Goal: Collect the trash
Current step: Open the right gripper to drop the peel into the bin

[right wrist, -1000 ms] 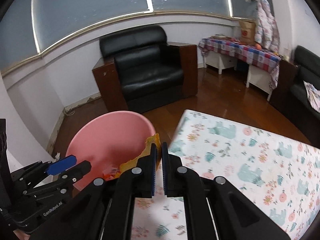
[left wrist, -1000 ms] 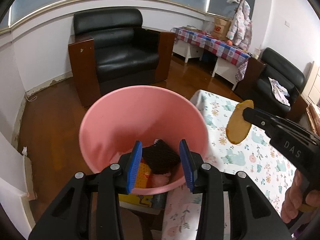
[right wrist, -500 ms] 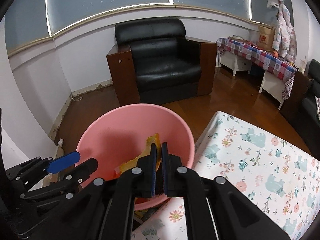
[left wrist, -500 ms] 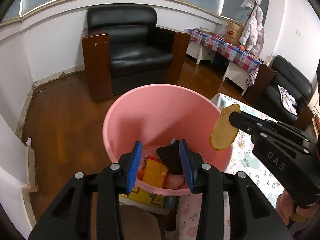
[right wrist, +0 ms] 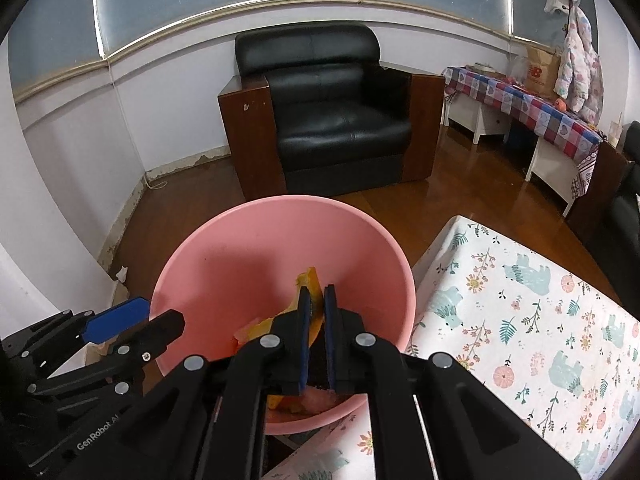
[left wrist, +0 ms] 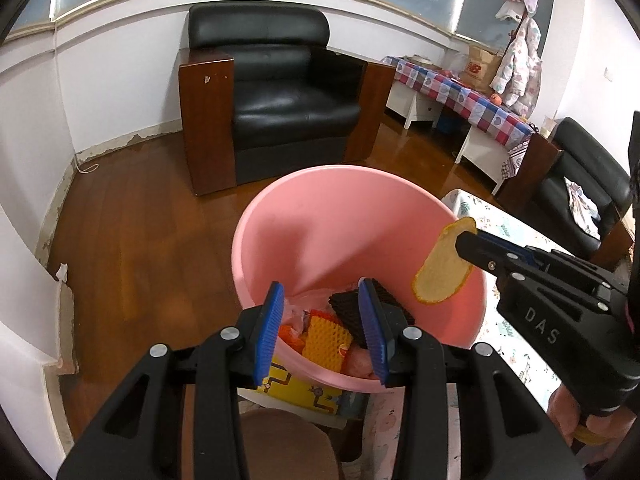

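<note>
A pink basin (left wrist: 320, 232) holds trash: a black foam net (left wrist: 360, 304), a yellow foam net (left wrist: 326, 336) and a pink bag (left wrist: 300, 304). My left gripper (left wrist: 321, 285) stands open above the basin's near rim with nothing between its pads. In the right wrist view the left gripper (right wrist: 164, 311) sits at the basin's (right wrist: 260, 248) left edge. My right gripper (left wrist: 466, 240) holds a yellow peel (left wrist: 440, 276) by its edge over the basin's right side. Seen from the right gripper (right wrist: 317, 290) itself, its jaws are opening slightly, and the peel (right wrist: 310, 280) is still between the pads.
A table with a floral cloth (right wrist: 520, 320) stands right of the basin. A yellow box (left wrist: 296, 392) and a brown stool (left wrist: 280, 440) lie below the basin. A black armchair (left wrist: 276, 100) stands behind on the wooden floor. A hand (left wrist: 572, 412) grips the right tool.
Both grippers have swung left, so the basin sits more central. The peel has moved from over the table to over the basin. The right jaws have parted a little.
</note>
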`<state>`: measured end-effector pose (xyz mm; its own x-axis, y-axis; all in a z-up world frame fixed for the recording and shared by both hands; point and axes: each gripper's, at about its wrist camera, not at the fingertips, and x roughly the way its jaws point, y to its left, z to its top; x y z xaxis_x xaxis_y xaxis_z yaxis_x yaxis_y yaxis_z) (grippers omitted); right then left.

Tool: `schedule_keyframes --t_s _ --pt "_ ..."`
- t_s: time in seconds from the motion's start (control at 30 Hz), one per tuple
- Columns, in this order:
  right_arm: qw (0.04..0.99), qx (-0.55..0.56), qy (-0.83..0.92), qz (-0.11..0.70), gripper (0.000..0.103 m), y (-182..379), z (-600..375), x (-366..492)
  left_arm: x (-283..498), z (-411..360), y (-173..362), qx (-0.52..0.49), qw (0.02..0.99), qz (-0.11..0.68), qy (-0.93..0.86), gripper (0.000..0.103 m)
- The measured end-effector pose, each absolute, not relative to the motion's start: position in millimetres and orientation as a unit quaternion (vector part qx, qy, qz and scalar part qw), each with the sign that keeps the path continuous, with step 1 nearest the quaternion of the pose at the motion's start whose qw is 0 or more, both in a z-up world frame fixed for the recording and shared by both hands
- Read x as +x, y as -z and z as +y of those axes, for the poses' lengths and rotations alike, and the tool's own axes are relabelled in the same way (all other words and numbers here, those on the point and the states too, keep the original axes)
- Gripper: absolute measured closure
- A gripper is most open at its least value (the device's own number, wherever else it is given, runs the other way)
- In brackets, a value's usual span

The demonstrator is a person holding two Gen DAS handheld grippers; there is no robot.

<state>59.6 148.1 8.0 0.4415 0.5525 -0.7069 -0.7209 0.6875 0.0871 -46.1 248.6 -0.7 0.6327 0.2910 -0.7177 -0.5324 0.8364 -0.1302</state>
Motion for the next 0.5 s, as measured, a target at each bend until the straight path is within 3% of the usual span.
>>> schedule_keyframes --t_s 0.13,0.5 --pt "0.843 -0.108 -0.381 0.364 0.081 -10 148 59 -47 250 2 -0.171 0.885 0.362 -0.236 0.064" --pt "0.849 -0.112 -0.378 0.353 0.079 -14 133 45 -49 253 -3 -0.165 0.886 0.351 -0.252 0.064"
